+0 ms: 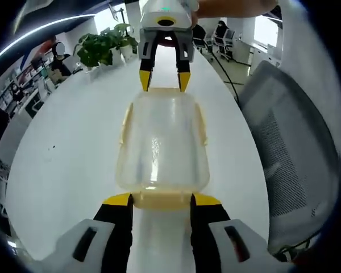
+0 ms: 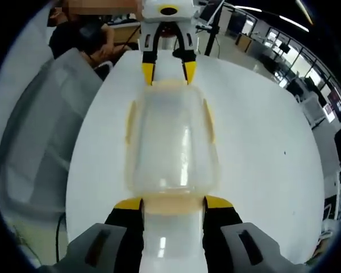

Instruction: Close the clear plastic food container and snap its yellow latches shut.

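One clear plastic container (image 1: pixel 162 145) with pale yellow latches (image 1: pixel 202 122) is seen lying closed on the white table (image 1: pixel 74 142), lengthwise between two grippers. The left gripper (image 1: pixel 161 200) and right gripper (image 2: pixel 173 203) are each spread apart, flanking an end latch.

Open-plan office around a long white bench (image 1: pixel 74 148)

A grey mesh chair (image 1: pixel 290 165) stands beside the bench; potted green plants (image 1: pixel 105 45) sit at its far end; desks and office chairs (image 1: pixel 224 40) lie beyond; bright windows (image 1: pixel 264 28) behind; ceiling strip lights (image 2: pixel 247 8) glow overhead; a seated person (image 2: pixel 82 37) in dark clothes.
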A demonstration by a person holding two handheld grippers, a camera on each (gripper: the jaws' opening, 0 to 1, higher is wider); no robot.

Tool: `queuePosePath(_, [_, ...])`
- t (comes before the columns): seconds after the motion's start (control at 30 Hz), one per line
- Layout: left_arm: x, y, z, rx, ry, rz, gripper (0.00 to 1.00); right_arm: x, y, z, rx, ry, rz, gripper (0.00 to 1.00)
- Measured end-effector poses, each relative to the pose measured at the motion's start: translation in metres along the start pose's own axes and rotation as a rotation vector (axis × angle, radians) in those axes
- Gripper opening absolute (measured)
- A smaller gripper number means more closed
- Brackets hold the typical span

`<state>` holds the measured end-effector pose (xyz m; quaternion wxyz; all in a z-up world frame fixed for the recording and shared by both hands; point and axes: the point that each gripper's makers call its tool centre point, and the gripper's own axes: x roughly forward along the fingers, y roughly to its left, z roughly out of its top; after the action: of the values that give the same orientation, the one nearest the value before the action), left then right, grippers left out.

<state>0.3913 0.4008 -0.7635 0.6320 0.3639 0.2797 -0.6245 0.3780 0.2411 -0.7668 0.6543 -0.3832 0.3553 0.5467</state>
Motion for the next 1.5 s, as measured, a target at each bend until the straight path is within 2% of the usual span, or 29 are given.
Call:
queuePosePath(0.27, [0.010,-0.001,0.021,0.007,0.001,-0.003,0.39,-0.011,0.000,-0.019,0.011,-0.011,-0.004,0.39])
queuePosePath(0.4, [0.017,-0.003,0.030,0.027,0.020,-0.003,0.39,-0.018,0.004,-0.028,0.021,-0.012,0.001,0.39])
queuePosePath(1.07, [0.041,0.004,0.076,0.023,-0.004,-0.006,0.38,-0.046,-0.005,-0.072,0.029,-0.008,-0.001,0.39])
queuePosePath(1.5, [0.055,0.006,0.093,0.026,-0.012,-0.020,0.38,-0.053,-0.008,-0.093,0.051,0.002,0.016,0.39])
